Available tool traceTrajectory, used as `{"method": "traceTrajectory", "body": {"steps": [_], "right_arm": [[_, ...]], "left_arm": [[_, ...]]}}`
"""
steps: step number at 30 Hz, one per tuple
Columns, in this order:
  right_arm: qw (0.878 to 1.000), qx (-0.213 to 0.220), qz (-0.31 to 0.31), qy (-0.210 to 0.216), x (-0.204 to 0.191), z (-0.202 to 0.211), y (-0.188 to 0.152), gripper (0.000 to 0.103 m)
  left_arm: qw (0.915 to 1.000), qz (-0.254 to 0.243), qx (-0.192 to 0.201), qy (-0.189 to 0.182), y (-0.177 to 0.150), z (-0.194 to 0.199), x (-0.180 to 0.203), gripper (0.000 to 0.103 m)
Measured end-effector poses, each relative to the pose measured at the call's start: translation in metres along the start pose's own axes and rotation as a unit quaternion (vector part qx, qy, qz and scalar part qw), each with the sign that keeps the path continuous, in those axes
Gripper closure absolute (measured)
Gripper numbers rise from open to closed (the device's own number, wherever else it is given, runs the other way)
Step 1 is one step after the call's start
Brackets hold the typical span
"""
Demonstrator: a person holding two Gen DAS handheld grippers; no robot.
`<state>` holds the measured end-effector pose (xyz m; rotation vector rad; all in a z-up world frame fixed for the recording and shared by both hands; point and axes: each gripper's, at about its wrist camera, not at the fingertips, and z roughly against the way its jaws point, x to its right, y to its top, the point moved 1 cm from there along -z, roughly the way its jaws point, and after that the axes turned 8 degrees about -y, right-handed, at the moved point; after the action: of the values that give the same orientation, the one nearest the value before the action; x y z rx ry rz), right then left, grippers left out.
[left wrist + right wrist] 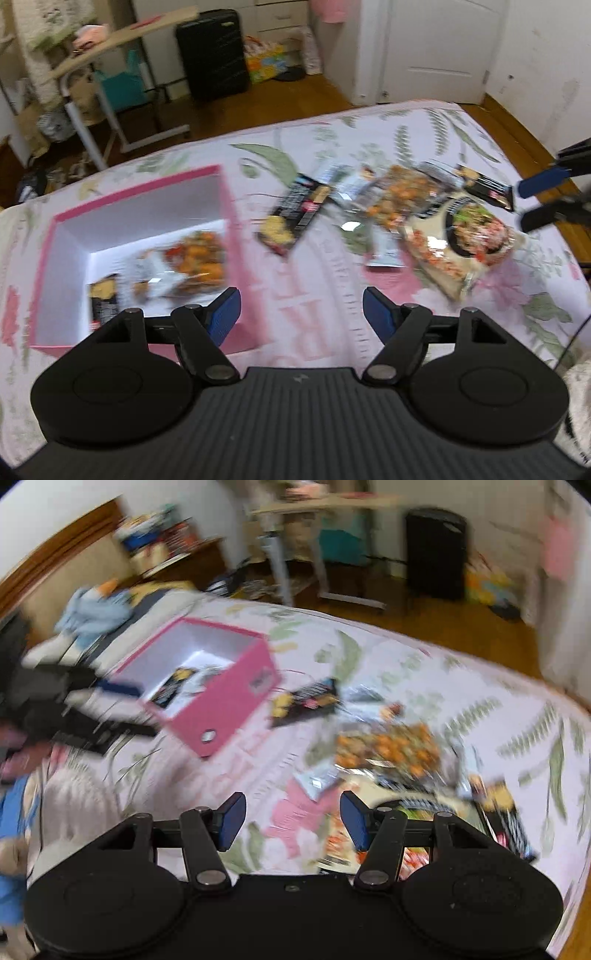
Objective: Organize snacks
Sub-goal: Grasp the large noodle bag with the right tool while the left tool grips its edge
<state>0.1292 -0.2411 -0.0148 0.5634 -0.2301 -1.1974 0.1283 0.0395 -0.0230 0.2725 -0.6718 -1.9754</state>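
Observation:
A pink box point(229, 206) with a white inside sits on the flowered bedspread point(369, 140) and holds several snack packets point(195, 258). It also shows in the right wrist view point(229, 705). More packets lie loose to its right: a black bar packet point(295, 214), an orange snack bag point(402, 199) and a large noodle bag point(472, 236). My left gripper point(301, 314) is open and empty, just right of the box's near corner. My right gripper point(291, 821) is open and empty above the loose pile point(388, 749); it also shows in the left wrist view point(532, 203).
A black suitcase point(212, 51), a side table point(110, 40) and a white door point(439, 48) stand beyond the bed on the wooden floor. Clothes and a blue toy point(92, 609) lie at the head of the bed. Both views are blurred.

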Motion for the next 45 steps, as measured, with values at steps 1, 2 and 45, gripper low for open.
{"method": "traceTrajectory", "body": {"steps": [1,2,45], "right_arm": [[1.000,-0.012,-0.021,-0.010,0.012,-0.007,-0.003,0.041],[0.999,-0.015,-0.031,-0.019,0.020,-0.010,-0.005,0.041],[0.958,-0.157,-0.238,0.028,0.143,-0.129,-0.057,0.037]], "left_arm": [[1.0000,0.003,-0.002,-0.009,0.001,-0.007,0.008,0.030],[0.9998,0.011,-0.001,-0.015,0.001,-0.013,0.013,0.030],[0.9475,0.242,-0.018,-0.208,-0.013,-0.200,0.075,0.042]]}}
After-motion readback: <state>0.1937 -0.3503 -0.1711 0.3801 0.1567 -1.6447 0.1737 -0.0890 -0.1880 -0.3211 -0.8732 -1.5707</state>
